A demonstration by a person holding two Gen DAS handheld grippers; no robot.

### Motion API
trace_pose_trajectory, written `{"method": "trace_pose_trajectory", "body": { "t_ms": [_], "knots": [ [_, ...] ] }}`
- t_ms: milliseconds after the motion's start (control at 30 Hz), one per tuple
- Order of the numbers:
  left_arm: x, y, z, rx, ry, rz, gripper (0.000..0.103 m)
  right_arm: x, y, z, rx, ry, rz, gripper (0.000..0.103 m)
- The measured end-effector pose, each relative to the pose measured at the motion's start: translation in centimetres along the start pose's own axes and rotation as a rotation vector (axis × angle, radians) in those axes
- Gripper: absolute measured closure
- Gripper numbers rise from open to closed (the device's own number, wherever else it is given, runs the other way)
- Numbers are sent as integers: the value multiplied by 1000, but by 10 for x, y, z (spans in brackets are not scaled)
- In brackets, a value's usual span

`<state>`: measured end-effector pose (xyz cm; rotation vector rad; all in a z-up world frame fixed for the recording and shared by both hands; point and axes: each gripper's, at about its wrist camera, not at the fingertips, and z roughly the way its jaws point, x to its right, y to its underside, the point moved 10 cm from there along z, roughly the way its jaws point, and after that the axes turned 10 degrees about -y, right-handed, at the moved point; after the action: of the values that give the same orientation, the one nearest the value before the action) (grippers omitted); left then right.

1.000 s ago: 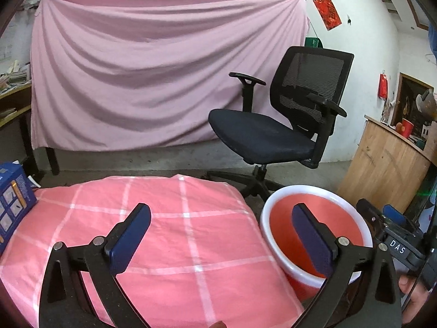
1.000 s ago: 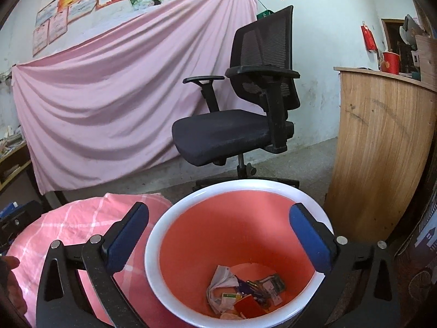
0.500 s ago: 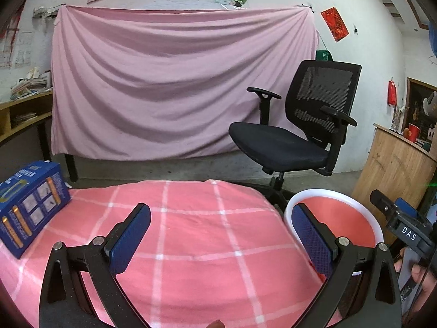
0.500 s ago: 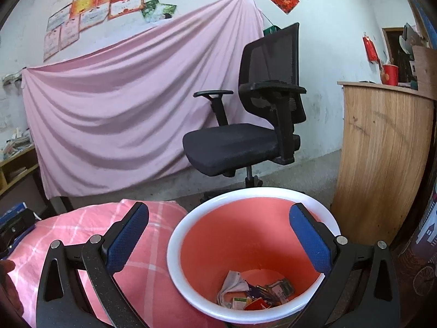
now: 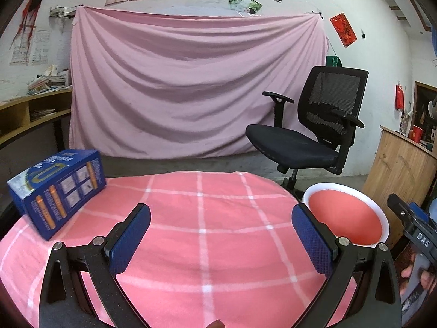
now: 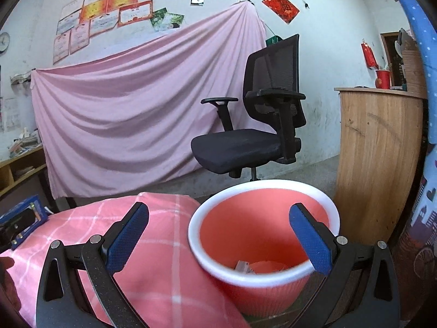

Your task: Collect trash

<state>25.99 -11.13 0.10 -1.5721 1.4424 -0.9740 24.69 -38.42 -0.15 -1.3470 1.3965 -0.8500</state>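
Observation:
A salmon-red bin with a white rim stands on the floor beside the pink checked table; a few scraps of trash show at its bottom. My right gripper hangs open near the bin's rim, nothing between its blue pads. In the left wrist view my left gripper is open and empty over the pink checked cloth. A blue carton sits on the table's far left. The bin appears at the table's right edge.
A black office chair stands behind the bin before a pink hanging sheet. A wooden counter rises right of the bin. Shelves with papers line the left wall. A hand holds the other gripper at far right.
Both grippers have risen and pulled back. The left view has swung leftwards, bringing the blue carton fully into sight. The right gripper has drawn away from over the bin, hiding most of the trash.

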Motion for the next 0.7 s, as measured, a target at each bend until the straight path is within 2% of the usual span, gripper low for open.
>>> {"method": "trace_pose_trajectory", "body": {
  "t_ms": [333,700],
  "knots": [
    [-31,16,-45,65,-8,33,2,-52,12,-51,62,-24,-60,0],
    [-62,36,-73,67,-11,25,2,-82,28,-87,47,0,-74,0]
  ]
}}
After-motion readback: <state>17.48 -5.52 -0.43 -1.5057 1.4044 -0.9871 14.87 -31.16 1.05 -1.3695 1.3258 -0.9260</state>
